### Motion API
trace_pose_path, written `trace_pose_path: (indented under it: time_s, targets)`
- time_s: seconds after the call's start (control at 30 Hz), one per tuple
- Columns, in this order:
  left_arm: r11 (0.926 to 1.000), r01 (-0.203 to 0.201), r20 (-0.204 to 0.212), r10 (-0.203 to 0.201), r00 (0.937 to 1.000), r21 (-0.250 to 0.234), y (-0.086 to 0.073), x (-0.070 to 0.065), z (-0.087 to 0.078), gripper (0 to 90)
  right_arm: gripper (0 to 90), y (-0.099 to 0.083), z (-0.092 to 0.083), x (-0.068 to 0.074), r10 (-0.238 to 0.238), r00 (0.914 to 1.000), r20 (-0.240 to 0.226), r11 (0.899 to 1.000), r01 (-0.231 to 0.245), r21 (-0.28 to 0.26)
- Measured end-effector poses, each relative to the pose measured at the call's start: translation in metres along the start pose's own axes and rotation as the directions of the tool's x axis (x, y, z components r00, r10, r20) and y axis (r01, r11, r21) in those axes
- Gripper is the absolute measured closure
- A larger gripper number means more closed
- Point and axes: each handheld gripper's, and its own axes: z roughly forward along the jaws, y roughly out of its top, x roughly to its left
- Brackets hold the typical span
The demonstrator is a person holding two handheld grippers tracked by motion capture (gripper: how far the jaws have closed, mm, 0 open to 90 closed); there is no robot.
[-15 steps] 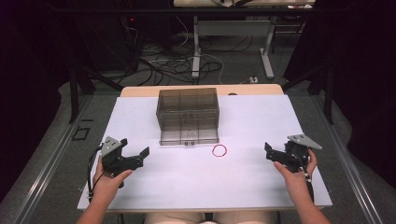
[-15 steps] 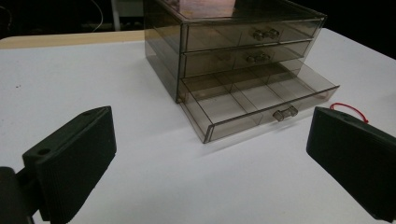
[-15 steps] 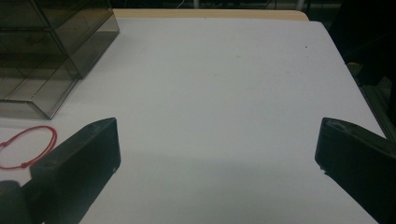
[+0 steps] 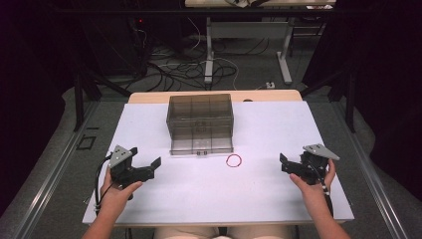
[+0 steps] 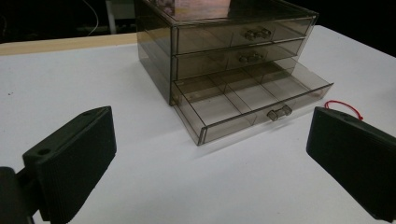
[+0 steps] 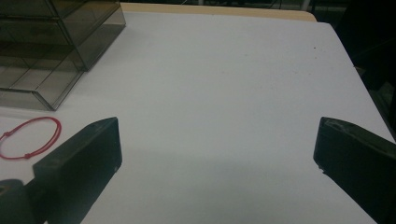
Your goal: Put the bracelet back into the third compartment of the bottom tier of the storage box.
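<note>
Nothing has moved: both grippers (image 4: 155, 165) (image 4: 284, 163) rest open, approach pending, so next means reaching the red band (image 4: 234, 161) beside the open drawer (image 5: 254, 105).

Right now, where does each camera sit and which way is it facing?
High view: above the near table edge, looking forward and down at the drawer box; forearms, left hand-held gripper, right hand-held gripper.
Left gripper view: low, facing the box's open bottom drawer; its own open jaws.
Right gripper view: low, facing the white table; its own open jaws.
Shared: red cord loop.
</note>
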Motion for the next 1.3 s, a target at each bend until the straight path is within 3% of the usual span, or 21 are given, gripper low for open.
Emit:
trace_pose_path:
  time_s: [0.37,0.4,0.43,0.47,0.5,0.83,1.3]
  targets:
    - [1.0,0.0,-0.007,0.0,1.0,0.006,0.0,-0.001,0.0,2.1,5.8,0.002,-0.001,0.003,-0.005,0.9997,-0.024,1.0,0.006,0.003]
    - [0.9994,-0.004,-0.04,0.005,0.9992,0.035,-0.003,0.001,0.002,2.1,5.8,0.002,-0.001,0.003,-0.005,0.9997,-0.024,1.0,0.006,0.003]
    - [0.9994,-0.004,-0.04,0.005,0.9992,0.035,-0.003,0.001,0.002,3.4,5.8,0.002,-0.001,0.003,-0.005,0.9997,-0.024,1.0,0.006,0.003]
    - [0.9994,-0.004,-0.04,0.005,0.9992,0.035,-0.003,0.001,0.002,3.4,5.8,0.015,0.007,0.017,-0.038,0.9959,-0.082,0.998,0.042,0.046]
    - [0.9994,-0.004,-0.04,0.005,0.9992,0.035,-0.003,0.001,0.002,3.4,17.4,0.015,0.007,0.017,-0.038,0.9959,-0.082,0.998,0.042,0.046]
    - [0.9994,-0.002,-0.041,0.003,0.9992,0.035,-0.003,0.001,0.002,3.4,18.3,0.015,0.008,0.018,-0.044,0.9952,-0.087,0.998,0.048,0.046]
    - [0.9991,0.005,-0.043,-0.003,0.9991,0.042,-0.003,0.002,0.002,3.9,22.0,0.023,0.022,0.043,-0.054,0.9888,-0.139,0.993,0.068,0.098]
